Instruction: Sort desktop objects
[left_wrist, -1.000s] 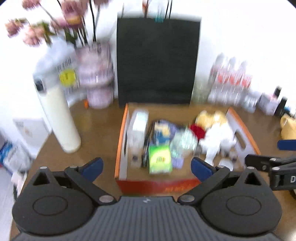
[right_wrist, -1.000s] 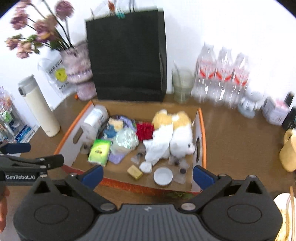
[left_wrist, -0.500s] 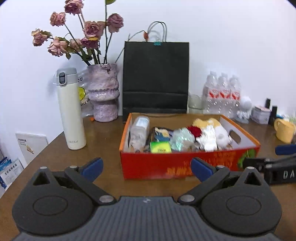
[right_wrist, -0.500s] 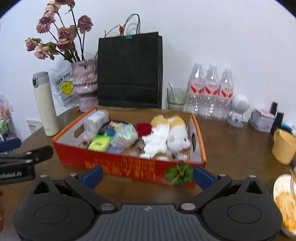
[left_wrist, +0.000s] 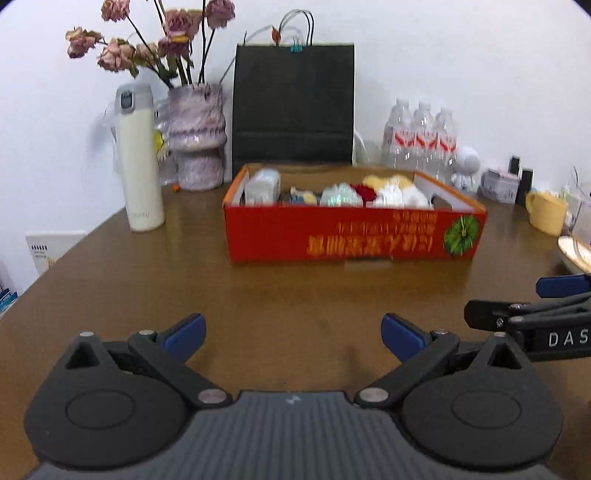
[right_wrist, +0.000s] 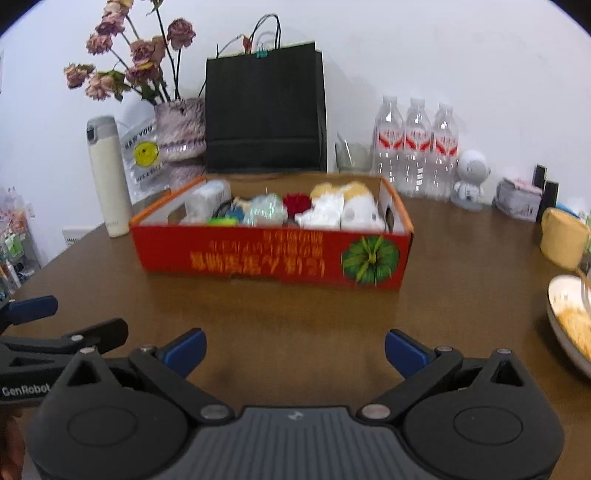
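The left gripper (left_wrist: 291, 334), black with blue fingertip pads, sits low in the frame above the brown wooden table (left_wrist: 147, 280), its fingers spread wide with nothing between them. The right gripper (right_wrist: 293, 349) is likewise spread and empty in the lower part of its view.

The red cardboard box (left_wrist: 351, 236) with yellow lettering and a green pumpkin picture stands at mid-frame, well apart from both grippers. Inside it lie a white and yellow plush toy (right_wrist: 343, 208), a red fuzzy item (right_wrist: 296, 202) and a clear crinkled packet (right_wrist: 266, 212).

Behind the box stands a black paper bag (left_wrist: 293, 107); to the left, a cream thermos bottle (left_wrist: 138, 158); to the right, 3 clear water bottles (right_wrist: 417, 147).
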